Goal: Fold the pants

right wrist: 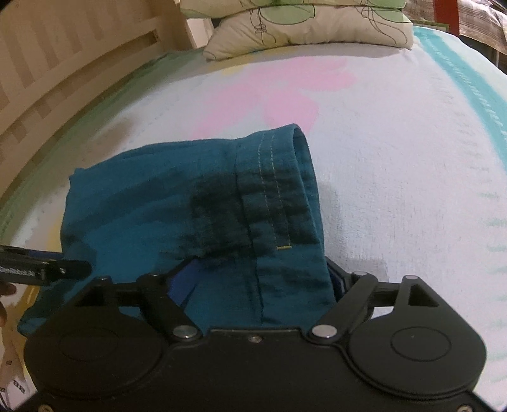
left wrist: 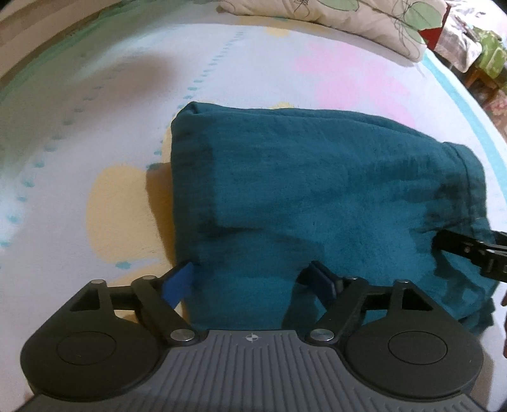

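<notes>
Pants [left wrist: 301, 190] are sitting in a chunky teal bundle on the bed sheet [left wrist: 95, 111], folded over at least once by the look of it, with a pillow [right wrist: 301, 28] well beyond them.

Both grippers are spread wide right now. The left gripper [left wrist: 253, 282] has the near edge of the cloth lying between its fingers, but the pads aren't pressing on it. Same deal with the right gripper [right wrist: 263, 279], jaws apart around the stitched hem end.

Handling-wise I'd guess light, soft and floppy cotton, not slippery, so it'll sag wherever it isn't supported. Best bet is pinching all layers at the two near corners, since the thick seam gives a firmer bite.
</notes>
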